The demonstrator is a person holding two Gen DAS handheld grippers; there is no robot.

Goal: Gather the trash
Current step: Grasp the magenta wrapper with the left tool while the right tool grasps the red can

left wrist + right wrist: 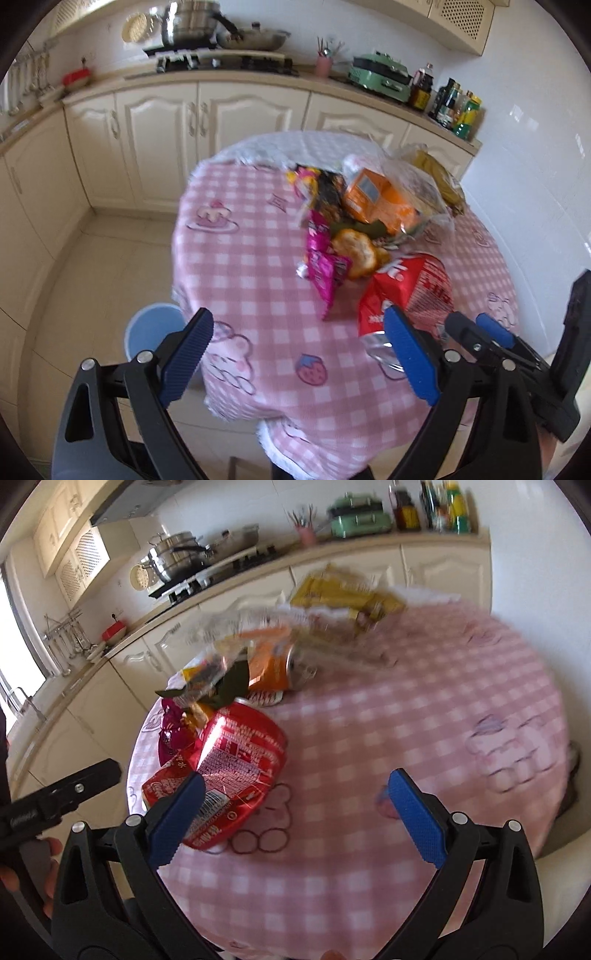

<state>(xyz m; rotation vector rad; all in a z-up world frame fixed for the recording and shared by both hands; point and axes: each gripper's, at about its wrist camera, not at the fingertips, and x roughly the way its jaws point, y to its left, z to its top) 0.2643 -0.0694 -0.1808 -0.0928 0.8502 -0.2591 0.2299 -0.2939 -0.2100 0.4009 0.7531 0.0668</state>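
Both grippers spread wide, empty.

Trash heap on far half of table (236,280). Nearest piece: red bag (229,771), crumpled, long axis running near-left to far-right.

My right gripper (295,816) hangs over near edge; bag touches or overlaps its left finger, so bag lies left of jaw centre.

My left gripper (299,358) sits left of bag, over bare cloth. Bin (155,328) on floor, left of table.

I judge right arm nearer; needs small shift left.
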